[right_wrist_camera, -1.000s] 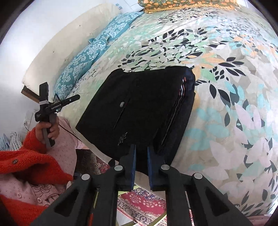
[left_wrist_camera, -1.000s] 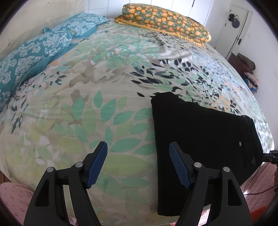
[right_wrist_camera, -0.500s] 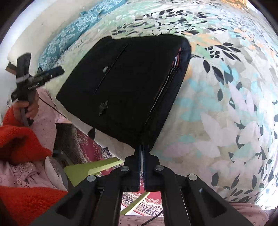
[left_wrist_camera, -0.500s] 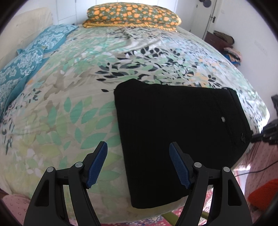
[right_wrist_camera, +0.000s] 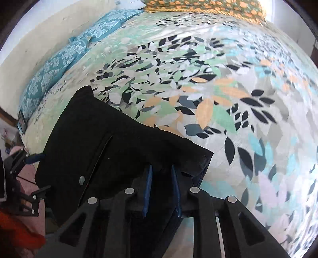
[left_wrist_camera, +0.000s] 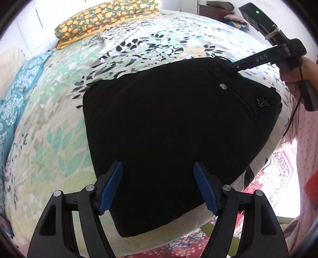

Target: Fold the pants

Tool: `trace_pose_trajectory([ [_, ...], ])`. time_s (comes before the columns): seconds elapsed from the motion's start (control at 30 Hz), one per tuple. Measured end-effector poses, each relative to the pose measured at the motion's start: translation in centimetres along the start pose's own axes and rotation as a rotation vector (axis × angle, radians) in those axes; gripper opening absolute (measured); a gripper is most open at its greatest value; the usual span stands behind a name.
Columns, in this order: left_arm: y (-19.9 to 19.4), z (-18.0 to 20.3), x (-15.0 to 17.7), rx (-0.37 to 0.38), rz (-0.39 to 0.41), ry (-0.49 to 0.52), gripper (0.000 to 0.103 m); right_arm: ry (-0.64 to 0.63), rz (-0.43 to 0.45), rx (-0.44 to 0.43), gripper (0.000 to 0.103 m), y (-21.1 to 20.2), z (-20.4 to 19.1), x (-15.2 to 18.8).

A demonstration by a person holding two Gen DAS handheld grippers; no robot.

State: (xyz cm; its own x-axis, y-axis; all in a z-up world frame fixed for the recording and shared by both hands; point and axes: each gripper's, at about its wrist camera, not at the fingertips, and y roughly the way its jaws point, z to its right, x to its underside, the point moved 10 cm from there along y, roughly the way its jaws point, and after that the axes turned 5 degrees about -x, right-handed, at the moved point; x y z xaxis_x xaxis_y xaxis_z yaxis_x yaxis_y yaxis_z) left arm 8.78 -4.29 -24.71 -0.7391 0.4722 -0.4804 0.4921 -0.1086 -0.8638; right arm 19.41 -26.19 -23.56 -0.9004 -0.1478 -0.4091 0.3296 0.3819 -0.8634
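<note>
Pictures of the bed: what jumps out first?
The folded black pants fill the middle, lying near the edge of the leafy bedspread. The left gripper hovers open over them, and the right gripper is at their far corner. An orange-flowered pillow sits far back.
</note>
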Motion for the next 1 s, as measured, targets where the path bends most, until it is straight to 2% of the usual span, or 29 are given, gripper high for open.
trace_pose_trajectory([
  [0.1,-0.9,-0.6,-0.1,-0.03,0.008,-0.016,0.077,-0.008,0.026,0.03,0.021,-2.6,-0.5,0.2],
  [0.2,-1.6,-1.3,-0.9,-0.063,0.039,-0.043,0.084,-0.059,0.045,0.019,0.023,-5.9,-1.9,1.5],
  [0.33,-1.3,-2.2,-1.0,-0.091,0.019,-0.083,0.085,-0.145,0.047,-0.002,0.041,-8.4,-5.5,4.1],
  [0.37,-1.2,-2.3,-1.0,-0.103,0.014,-0.084,0.085,-0.163,0.046,-0.007,0.042,-8.6,-6.4,5.0],
  [0.6,-0.6,-3.2,-0.6,-0.15,-0.014,-0.083,0.085,-0.241,-0.026,0.016,0.042,-5.3,-10.1,9.7],
  [0.77,-0.4,-3.4,-0.4,-0.157,-0.026,-0.085,0.085,-0.274,-0.088,0.061,0.042,-3.2,-9.9,11.3],
  [0.83,0.0,-3.3,-0.2,-0.152,-0.044,-0.085,0.085,-0.269,-0.119,0.054,0.042,-2.3,-9.6,12.0],
  [1.0,0.2,-3.4,0.2,-0.123,-0.059,-0.107,0.085,-0.23,-0.107,0.013,0.043,-3.0,-9.3,11.8],
])
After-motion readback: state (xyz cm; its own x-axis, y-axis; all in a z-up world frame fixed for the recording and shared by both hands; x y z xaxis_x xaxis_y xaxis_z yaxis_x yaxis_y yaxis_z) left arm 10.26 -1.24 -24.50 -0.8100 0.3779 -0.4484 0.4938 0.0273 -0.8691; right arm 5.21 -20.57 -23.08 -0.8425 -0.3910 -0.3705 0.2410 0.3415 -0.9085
